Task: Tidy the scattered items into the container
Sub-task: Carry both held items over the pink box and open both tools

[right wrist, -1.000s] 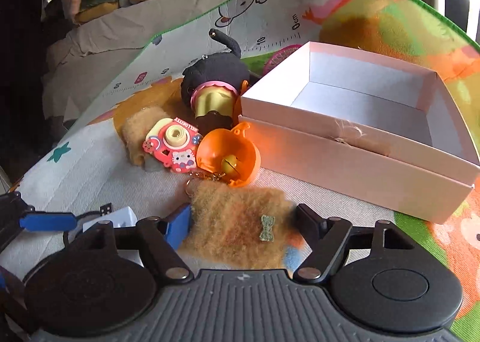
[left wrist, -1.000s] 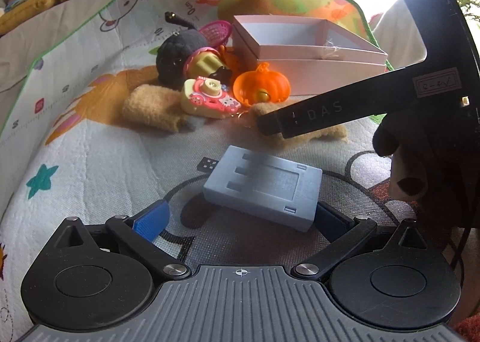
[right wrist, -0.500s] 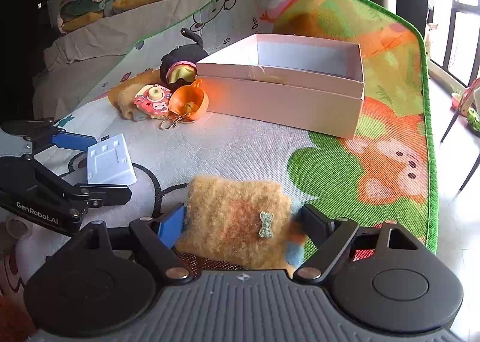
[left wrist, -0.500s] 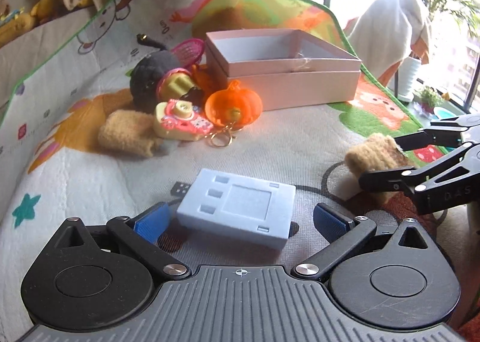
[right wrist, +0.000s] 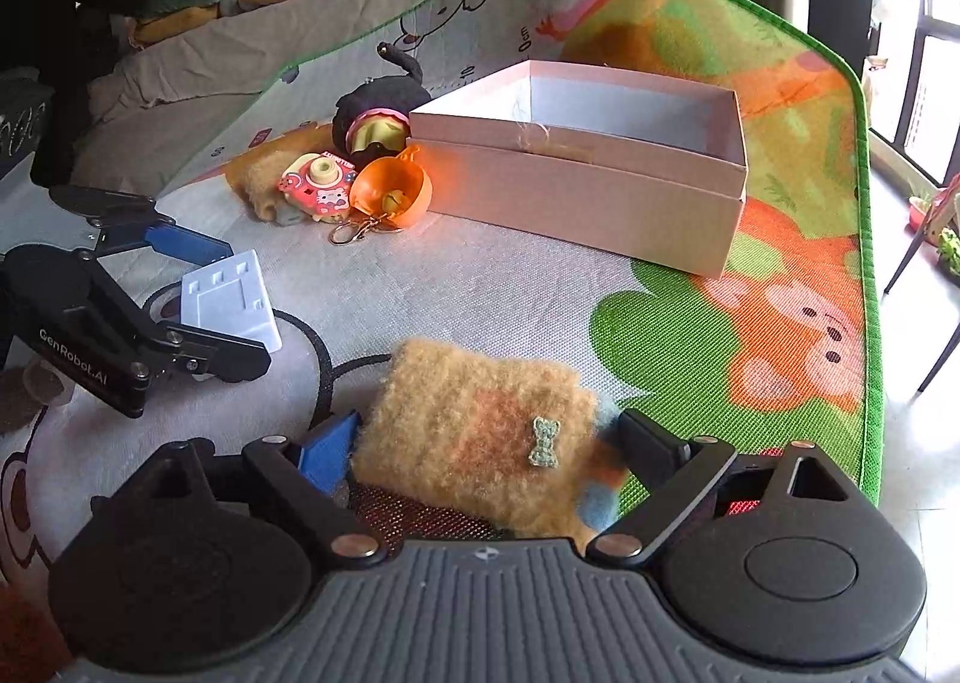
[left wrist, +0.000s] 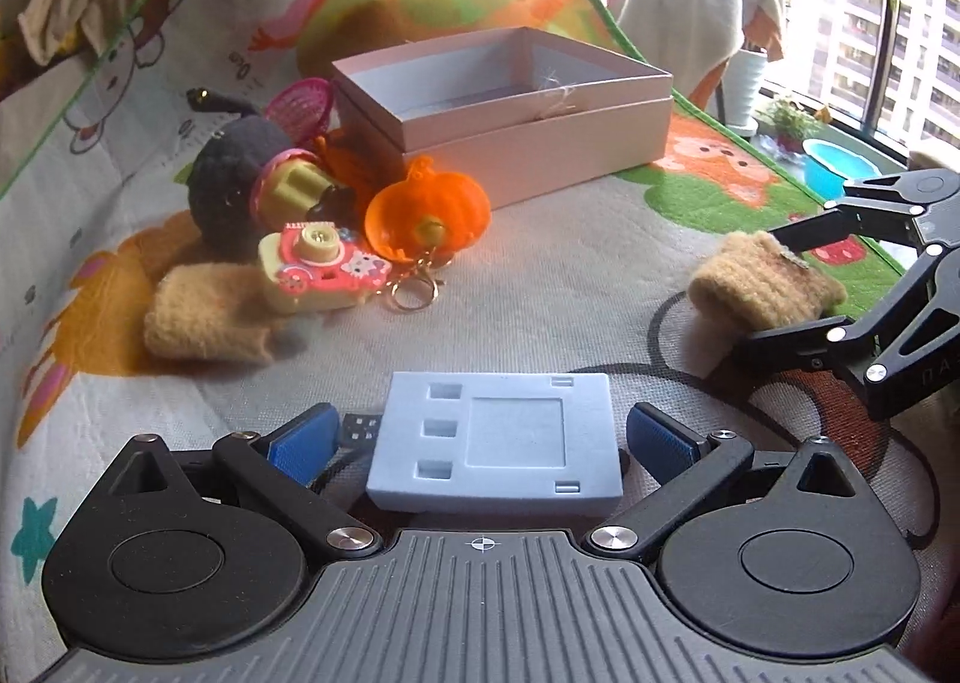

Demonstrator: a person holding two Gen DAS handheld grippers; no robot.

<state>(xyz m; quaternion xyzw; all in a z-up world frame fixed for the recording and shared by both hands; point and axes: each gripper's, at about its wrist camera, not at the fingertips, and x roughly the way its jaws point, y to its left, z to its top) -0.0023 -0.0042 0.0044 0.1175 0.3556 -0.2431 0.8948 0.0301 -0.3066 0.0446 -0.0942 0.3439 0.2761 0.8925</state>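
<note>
The right gripper (right wrist: pixel 480 437) is pinching the fuzzy tan pouch (right wrist: pixel 474 437), soft and light, across its width above the play mat (right wrist: pixel 480 293), while the left gripper (left wrist: pixel 480 437) is straddling, jaws apart, the stiff blue foam block (left wrist: pixel 498 437) short of the empty pink box (left wrist: pixel 540 143).

left tool (left wrist: pixel 480 434): jaws spread, low | right tool (right wrist: pixel 489 440): jaws closed on a load

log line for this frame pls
left gripper: around blue block, grip unclear | right gripper: holds fuzzy pouch | box: empty | toys by box
</note>
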